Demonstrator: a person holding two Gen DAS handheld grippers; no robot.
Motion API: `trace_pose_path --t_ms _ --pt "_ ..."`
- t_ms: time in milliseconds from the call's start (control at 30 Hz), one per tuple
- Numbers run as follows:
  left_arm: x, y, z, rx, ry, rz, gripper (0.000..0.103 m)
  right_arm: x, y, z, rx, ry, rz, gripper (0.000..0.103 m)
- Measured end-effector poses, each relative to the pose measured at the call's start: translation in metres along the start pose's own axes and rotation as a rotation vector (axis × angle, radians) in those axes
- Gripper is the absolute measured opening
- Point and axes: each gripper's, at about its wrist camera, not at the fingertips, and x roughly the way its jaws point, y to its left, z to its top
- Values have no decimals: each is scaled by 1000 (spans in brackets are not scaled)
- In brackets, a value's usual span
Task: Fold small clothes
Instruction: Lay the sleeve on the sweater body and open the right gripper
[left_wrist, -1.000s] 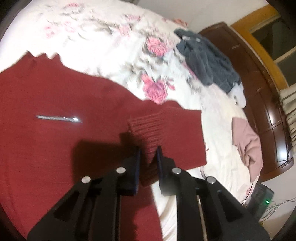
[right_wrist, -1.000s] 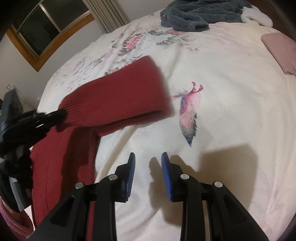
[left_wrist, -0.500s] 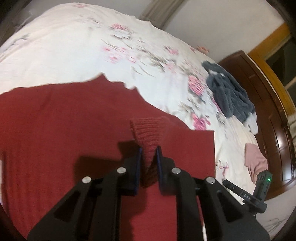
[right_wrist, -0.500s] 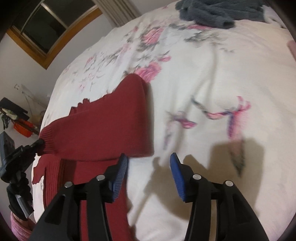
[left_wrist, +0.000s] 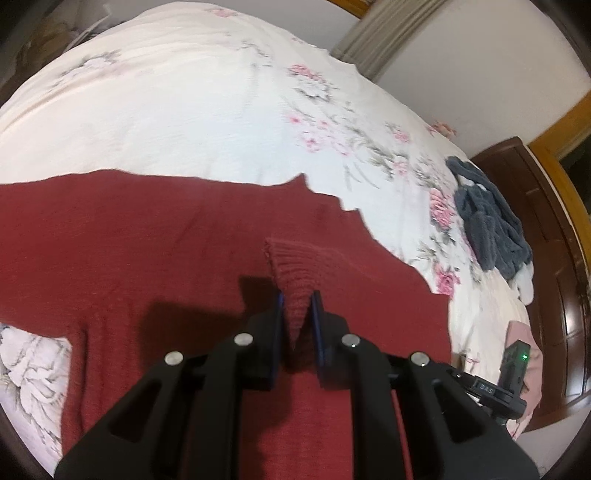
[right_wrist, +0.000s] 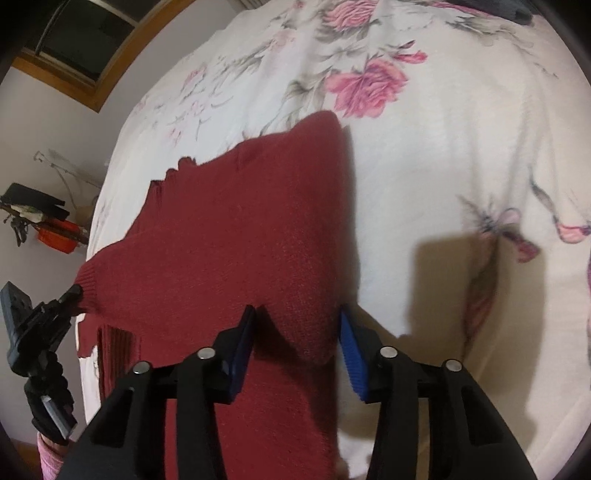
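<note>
red sweater (left_wrist: 147, 240) cut off at left edge, grey garment (right_wrist: 517, 11) cropped at top

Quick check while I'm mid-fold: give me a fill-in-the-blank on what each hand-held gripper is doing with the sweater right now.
1. The left hand-held gripper is shut on the ribbed ____ of the dark red knit sweater.
2. The right hand-held gripper is ____, its jaws straddling the sweater's folded edge.
3. The sweater lies on a white bedspread printed with pink ____.
4. The dark grey fleece garment lies ____ from the sweater.

Missing words: cuff; open; flowers; apart
</note>
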Motion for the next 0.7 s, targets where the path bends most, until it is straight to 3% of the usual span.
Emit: trace_pose_path --t_ms 200,333,433,533,633,700 --pt "33 32 -12 5 93 93 15 18 1 -4 -21 11 -83 30" --pt "31 56 -16 -33 94 141 15 21 3 -5 -56 17 -112 29" --pt "8 59 -13 -46 47 126 16 9 8 -3 -55 12 -120 35" --pt "-11 35 -10 42 -3 111 18 -22 26 -3 -91 -78 -151 37" --pt "-15 5 -10 98 1 44 25 -46 44 -2 -100 -148 -104 39" --pt "-5 -11 -13 114 30 12 28 -42 55 -1 -123 -133 -95 39"
